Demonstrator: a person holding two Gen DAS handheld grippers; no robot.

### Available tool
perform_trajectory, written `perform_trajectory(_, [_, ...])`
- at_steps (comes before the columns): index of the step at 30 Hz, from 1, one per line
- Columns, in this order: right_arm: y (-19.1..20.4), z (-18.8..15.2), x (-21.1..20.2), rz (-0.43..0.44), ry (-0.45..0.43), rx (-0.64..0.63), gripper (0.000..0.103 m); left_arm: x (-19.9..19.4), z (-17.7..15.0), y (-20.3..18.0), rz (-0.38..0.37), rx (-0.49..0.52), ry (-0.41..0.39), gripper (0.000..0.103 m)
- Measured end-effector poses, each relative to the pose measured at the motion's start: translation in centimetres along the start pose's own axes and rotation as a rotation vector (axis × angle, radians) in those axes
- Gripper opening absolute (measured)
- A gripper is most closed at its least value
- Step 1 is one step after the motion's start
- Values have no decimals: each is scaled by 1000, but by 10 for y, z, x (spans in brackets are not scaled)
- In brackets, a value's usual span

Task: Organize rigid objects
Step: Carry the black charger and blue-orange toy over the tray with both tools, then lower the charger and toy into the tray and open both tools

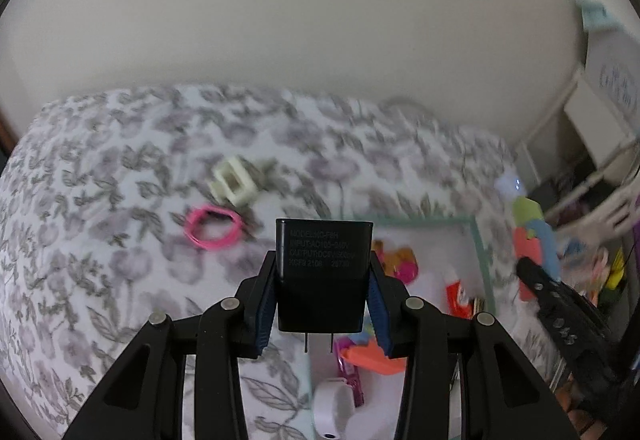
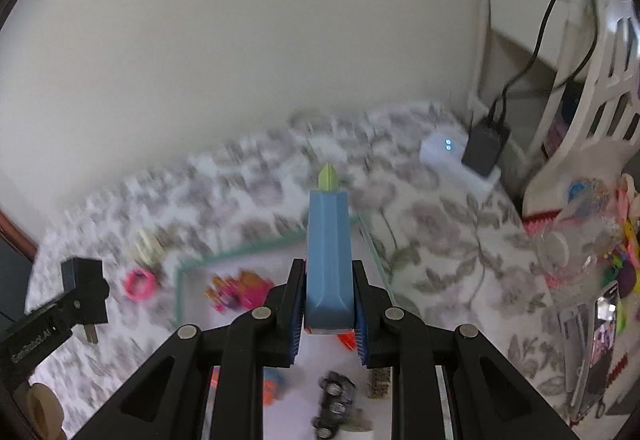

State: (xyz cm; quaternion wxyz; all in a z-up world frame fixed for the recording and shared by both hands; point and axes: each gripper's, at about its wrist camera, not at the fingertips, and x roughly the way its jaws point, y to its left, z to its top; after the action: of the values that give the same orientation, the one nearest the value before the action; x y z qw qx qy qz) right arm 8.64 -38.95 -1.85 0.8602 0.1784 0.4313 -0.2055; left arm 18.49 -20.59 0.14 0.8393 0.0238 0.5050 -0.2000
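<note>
Left gripper (image 1: pixel 323 296) clamped on black charger (image 1: pixel 323 272)
Right gripper (image 2: pixel 329 304) clamped on blue block (image 2: pixel 328 256); both above green-edged tray (image 2: pixel 280 240)

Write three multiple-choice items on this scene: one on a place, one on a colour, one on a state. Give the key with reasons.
1. Where does the pink ring lie?
A. in the tray
B. on the floral cloth
C. in a gripper

2. What colour is the block in the right gripper?
A. blue
B. black
C. pink

3. The left gripper is:
A. open, empty
B. shut, empty
C. shut on the black plug adapter

Key: B, it lies on the cloth beside the cream clip; A, its body is blue; C, both pads press on it.
</note>
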Motion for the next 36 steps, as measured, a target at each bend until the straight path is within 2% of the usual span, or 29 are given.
perform_trajectory(3, [-5, -12, 27, 10, 93, 1, 22, 24, -8, -8, -28, 11, 76, 42])
perform_trajectory(6, [-5, -19, 42, 7, 138, -4, 22, 42, -14, -14, -14, 16, 126, 42])
perform_trajectory(26, [1, -30, 64, 5, 249, -21, 23, 90, -36, -13, -5, 10, 280, 43])
perform_trajectory(28, [1, -28, 61, 0, 247, -17, 26, 86, -34, -12, -14, 6, 276, 45])
perform_trajectory(29, [1, -26, 59, -3, 244, -15, 30, 83, -33, -12, -25, 3, 273, 51])
perform_trajectory(30, [1, -24, 54, -9, 233, -13, 36, 80, -32, -12, -32, 3, 270, 61])
perform_trajectory(32, [1, -19, 45, -15, 205, -11, 42, 71, -28, -12, -27, 10, 245, 70])
perform_trajectory(36, [3, -7, 17, -14, 127, -4, 43, 50, -21, -9, -12, 17, 192, 70])
